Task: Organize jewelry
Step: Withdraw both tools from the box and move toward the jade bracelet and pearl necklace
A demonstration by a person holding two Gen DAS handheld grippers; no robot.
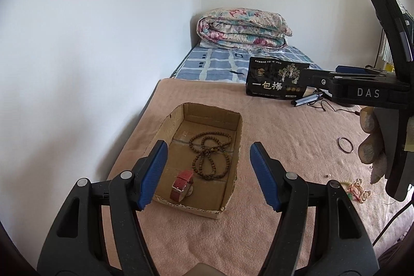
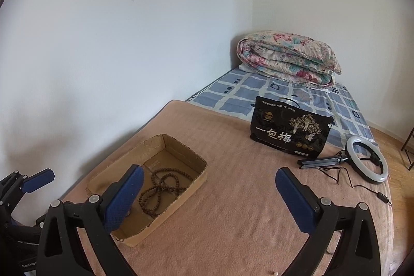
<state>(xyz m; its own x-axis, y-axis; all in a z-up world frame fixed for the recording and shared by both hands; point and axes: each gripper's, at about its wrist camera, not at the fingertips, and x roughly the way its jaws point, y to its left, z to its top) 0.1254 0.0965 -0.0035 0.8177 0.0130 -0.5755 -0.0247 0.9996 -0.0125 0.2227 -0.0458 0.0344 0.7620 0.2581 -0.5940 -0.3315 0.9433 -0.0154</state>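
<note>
Left wrist view has the left tongs (image 1: 208, 173) wide open and holding nothing, hanging over the near end of the cardboard box (image 1: 239, 144) that sits on the bed's pink blanket (image 1: 284, 136) toward its left edge. Already inside: a brown bead necklace (image 1: 211, 157) looped mid-box and a red-strap watch (image 1: 182, 185) at the near end.

What's left lies off to the right of those tongs, out on the blanket toward the bed's right edge: a thin dark ring bangle (image 1: 345, 144) lying flat, and nearer in, a pearl-and-red-cord piece (image 1: 359, 190) in a little heap.

Right tongs (image 2: 209, 194) are open and empty too, jaws spread over bare blanket just right of the box. In its own view neither loose piece shows, so they're probably below or behind its frame.

My read: the right hand is the closer one for both. The bangle has no long axis, so pinch across its rim from any side.
</note>
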